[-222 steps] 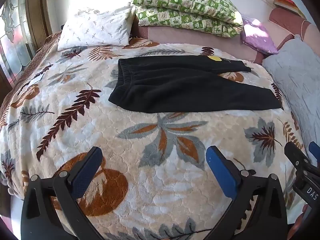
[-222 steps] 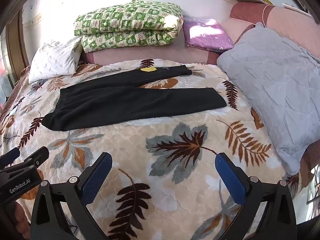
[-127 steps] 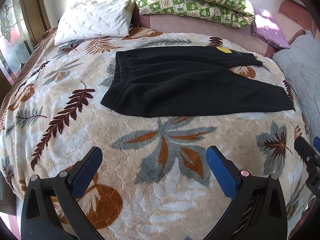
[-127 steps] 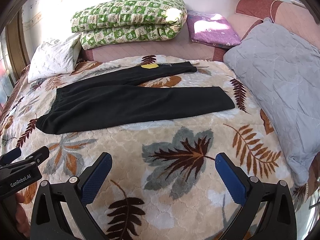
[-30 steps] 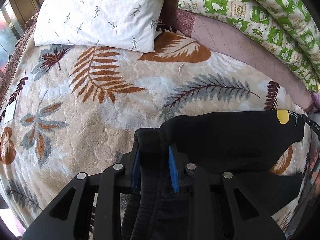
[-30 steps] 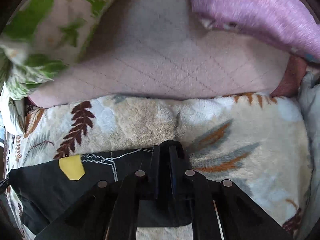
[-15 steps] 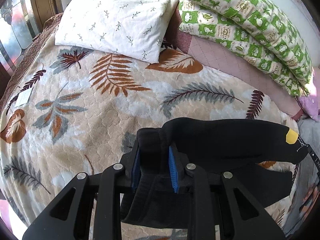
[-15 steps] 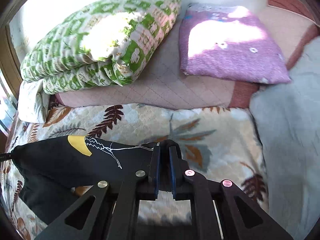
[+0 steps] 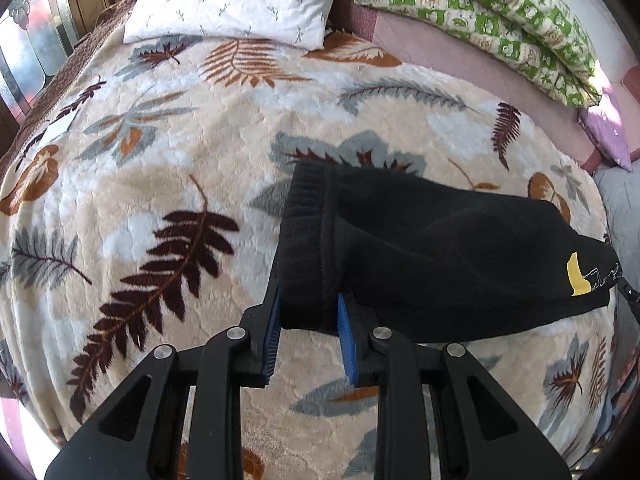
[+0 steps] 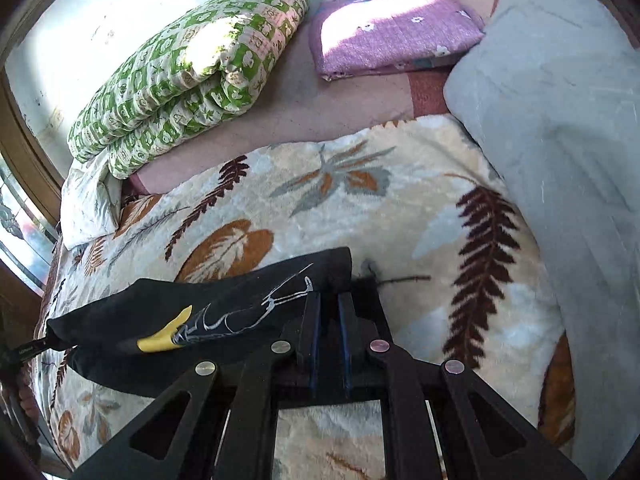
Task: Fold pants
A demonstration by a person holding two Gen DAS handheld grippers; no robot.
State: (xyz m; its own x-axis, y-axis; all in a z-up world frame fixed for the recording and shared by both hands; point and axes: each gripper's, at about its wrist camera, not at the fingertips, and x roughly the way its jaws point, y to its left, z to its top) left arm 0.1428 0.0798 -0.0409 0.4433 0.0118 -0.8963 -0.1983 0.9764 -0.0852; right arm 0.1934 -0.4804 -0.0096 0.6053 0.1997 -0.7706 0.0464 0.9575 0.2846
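Note:
The black pants (image 9: 440,248) hang lifted off the leaf-patterned blanket (image 9: 160,168), stretched between my two grippers. My left gripper (image 9: 308,320) is shut on the ribbed waistband, blue pads pressing both sides of the thick fold. In the right wrist view the pants (image 10: 200,320) run off to the left, with a yellow patch and white line drawing showing. My right gripper (image 10: 329,312) is shut on the leg's cuff end. Most of the lower layer of cloth is hidden beneath the upper one.
A white sprigged pillow (image 9: 236,0) and a folded green checked quilt (image 10: 192,68) lie at the head of the bed. A purple folded cloth (image 10: 392,28) and a big grey cushion (image 10: 560,112) sit to the right. A window frame (image 9: 48,32) borders the left edge.
Both grippers have carried the pants back from the head of the bed toward the near side. More blanket shows beyond the cloth, and the pillows look farther away.

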